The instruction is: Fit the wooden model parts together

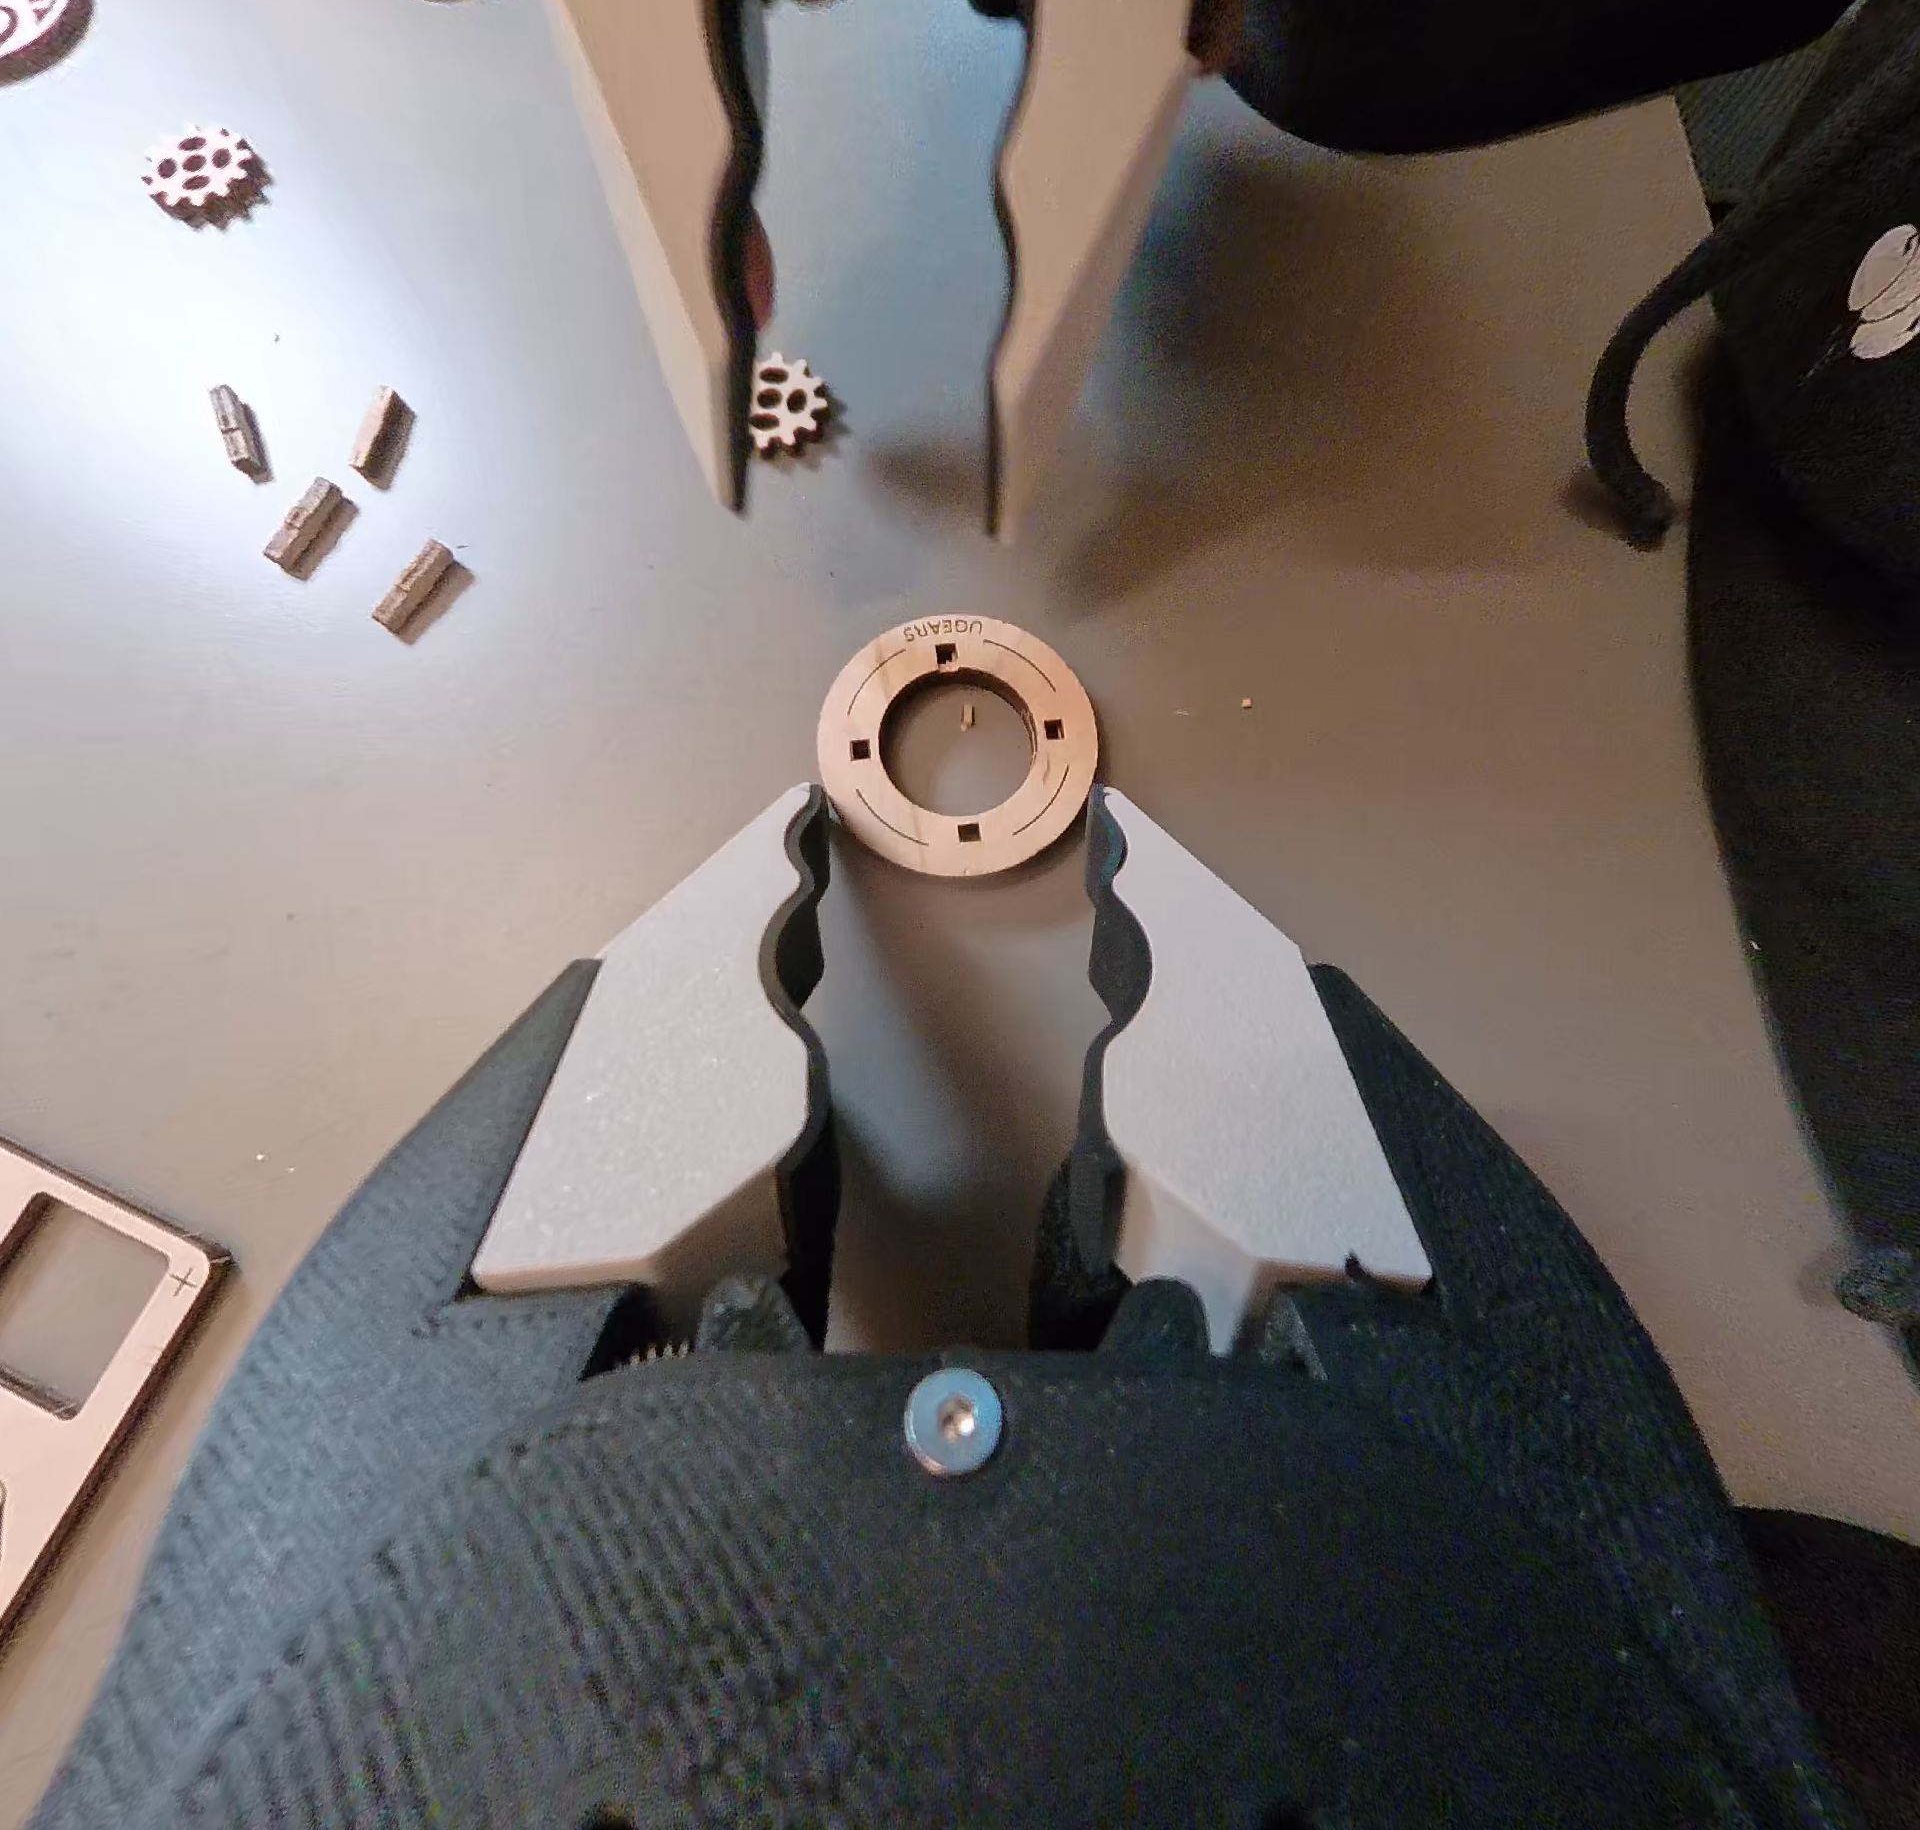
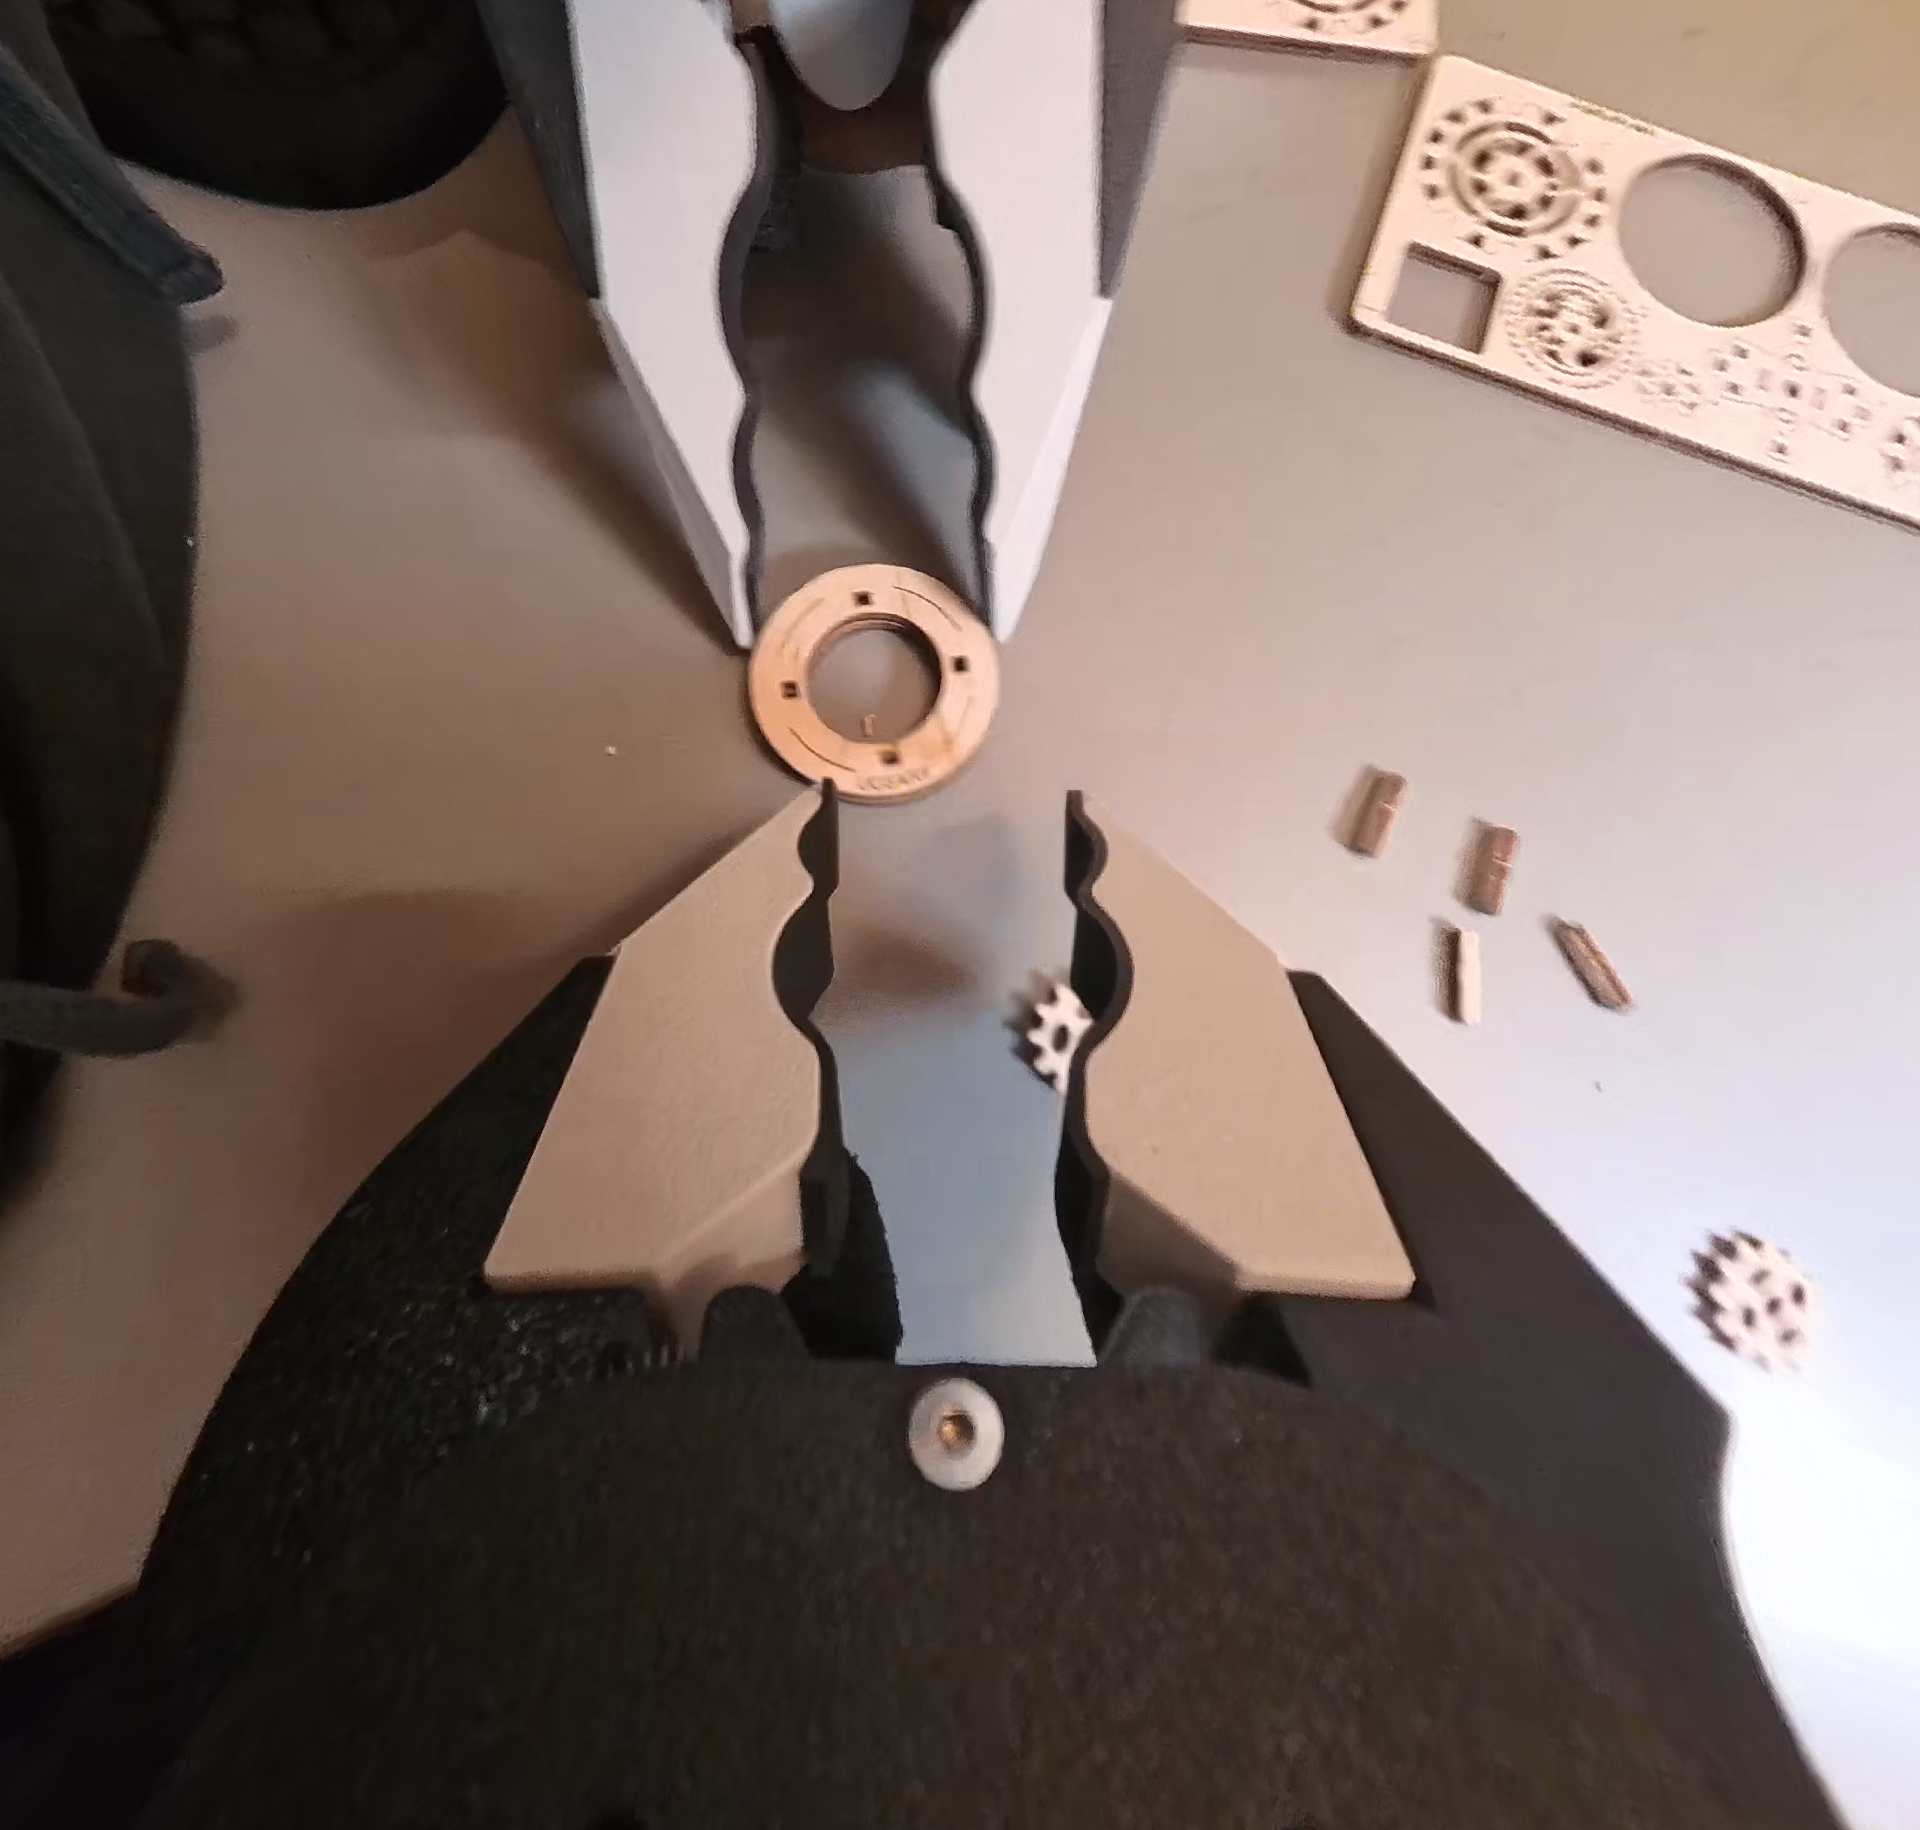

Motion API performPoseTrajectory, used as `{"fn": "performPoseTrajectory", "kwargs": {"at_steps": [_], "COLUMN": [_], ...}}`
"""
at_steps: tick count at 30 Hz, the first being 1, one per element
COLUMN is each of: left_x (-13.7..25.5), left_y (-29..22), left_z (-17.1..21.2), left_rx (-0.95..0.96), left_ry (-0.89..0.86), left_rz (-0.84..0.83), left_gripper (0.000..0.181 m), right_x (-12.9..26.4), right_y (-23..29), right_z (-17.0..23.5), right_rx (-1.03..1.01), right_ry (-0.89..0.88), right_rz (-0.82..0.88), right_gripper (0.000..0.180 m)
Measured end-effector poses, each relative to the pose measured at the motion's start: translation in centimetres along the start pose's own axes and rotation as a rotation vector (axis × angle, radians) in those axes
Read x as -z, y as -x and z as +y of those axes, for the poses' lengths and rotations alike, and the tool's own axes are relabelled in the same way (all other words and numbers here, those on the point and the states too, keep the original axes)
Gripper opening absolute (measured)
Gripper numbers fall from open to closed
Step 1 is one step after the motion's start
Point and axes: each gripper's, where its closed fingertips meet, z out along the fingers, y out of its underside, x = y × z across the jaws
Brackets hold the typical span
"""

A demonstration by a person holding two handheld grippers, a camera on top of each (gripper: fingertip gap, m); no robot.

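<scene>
A flat wooden ring [image 1: 894,814] with small square holes lies on the grey table. My left gripper [image 1: 961,806] is open, its two fingertips flanking the ring's near half, close to or touching its edge. In the right wrist view the ring [image 2: 790,731] lies just beyond my right gripper [image 2: 951,795], which is open and empty. The left gripper [image 2: 873,625] faces it from the far side. A small wooden gear [image 2: 1051,1037] lies between the right gripper's fingers, by the right finger. It also shows in the left wrist view [image 1: 795,419], beside the right gripper [image 1: 868,518].
A second gear [image 1: 206,172] and several small wooden pegs [image 1: 312,528] lie to the left. Punched wooden sheets [image 2: 1662,326] lie at the far right of the right wrist view. A black fabric bag with a cord [image 1: 1818,378] borders the right side. My right gripper's tips are some 5 cm from the small wooden gear [image 2: 1051,1037]. My left wrist view [image 1: 802,395] looks at it from another angle.
</scene>
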Motion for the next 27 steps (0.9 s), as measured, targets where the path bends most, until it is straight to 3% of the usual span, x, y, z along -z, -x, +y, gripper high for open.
{"fn": "performPoseTrajectory", "kwargs": {"at_steps": [1, 8, 22, 25, 27], "left_x": [0.0, 0.0, 1.0, 1.4, 1.8], "left_y": [0.0, 0.4, 1.4, 2.2, 2.9], "left_z": [0.0, 0.1, -0.6, -0.9, -1.2], "left_rx": [0.001, -0.001, 0.059, 0.094, 0.119], "left_ry": [0.001, 0.0, -0.085, -0.116, -0.143], "left_rz": [-0.001, -0.018, -0.039, -0.068, -0.093], "left_gripper": [0.048, 0.047, 0.049, 0.048, 0.048], "right_x": [0.6, 4.0, -1.7, -1.9, -1.7], "right_y": [-0.8, -4.4, -9.1, -9.2, -9.0], "right_z": [0.2, 3.9, 1.9, 1.9, 1.8], "right_rx": [-0.011, -0.067, -0.181, -0.163, -0.15], "right_ry": [0.004, 0.107, 0.164, 0.176, 0.173], "right_rz": [0.025, 0.102, 0.175, 0.183, 0.178], "right_gripper": [0.04, 0.021, 0.017, 0.001, 0.001]}}
